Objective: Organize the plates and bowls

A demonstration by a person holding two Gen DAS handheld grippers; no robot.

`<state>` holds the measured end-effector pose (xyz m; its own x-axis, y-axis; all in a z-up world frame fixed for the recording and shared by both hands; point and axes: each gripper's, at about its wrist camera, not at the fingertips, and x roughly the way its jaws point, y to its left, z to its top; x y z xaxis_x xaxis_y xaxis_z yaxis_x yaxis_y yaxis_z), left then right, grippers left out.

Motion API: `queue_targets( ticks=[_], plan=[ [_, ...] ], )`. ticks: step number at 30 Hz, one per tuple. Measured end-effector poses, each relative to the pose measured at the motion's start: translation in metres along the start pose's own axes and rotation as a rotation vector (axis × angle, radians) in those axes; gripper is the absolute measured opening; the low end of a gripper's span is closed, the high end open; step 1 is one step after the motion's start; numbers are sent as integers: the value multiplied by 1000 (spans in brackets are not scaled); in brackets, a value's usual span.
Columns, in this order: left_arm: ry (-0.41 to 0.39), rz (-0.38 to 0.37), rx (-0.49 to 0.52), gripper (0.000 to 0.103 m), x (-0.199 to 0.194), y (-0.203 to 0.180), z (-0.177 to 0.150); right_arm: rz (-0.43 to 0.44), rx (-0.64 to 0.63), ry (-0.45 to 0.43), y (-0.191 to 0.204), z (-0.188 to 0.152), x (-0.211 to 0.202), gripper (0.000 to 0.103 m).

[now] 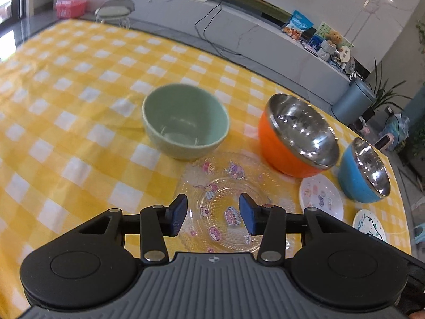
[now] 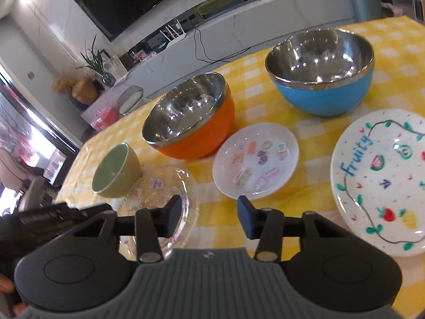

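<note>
My left gripper is open and empty above a clear glass plate with cartoon stickers. Beyond it stand a green bowl, an orange steel-lined bowl and a blue steel-lined bowl. A small white plate and the "Fruity" plate lie at right. My right gripper is open and empty between the glass plate and the small white plate. The green bowl, orange bowl, blue bowl and "Fruity" plate also show in that view.
Everything sits on a yellow checked tablecloth. A long white cabinet with snack bags runs behind the table. The table's right edge is close to the blue bowl. The left gripper's body shows at left in the right wrist view.
</note>
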<state>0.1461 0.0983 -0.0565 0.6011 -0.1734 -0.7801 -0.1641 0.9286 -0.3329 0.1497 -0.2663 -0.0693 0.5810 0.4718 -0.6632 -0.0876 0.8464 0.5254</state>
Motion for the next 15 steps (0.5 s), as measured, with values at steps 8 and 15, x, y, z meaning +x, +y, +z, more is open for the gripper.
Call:
queue_targets(
  ticks=[8,15],
  plan=[
    [-25,-54,-77,51,11,20,-1,25,-24,69,3,-4,31,36],
    [-24,-97,-68,51,18,18,-1,61,-23,67,2,-6,38,35]
  ],
)
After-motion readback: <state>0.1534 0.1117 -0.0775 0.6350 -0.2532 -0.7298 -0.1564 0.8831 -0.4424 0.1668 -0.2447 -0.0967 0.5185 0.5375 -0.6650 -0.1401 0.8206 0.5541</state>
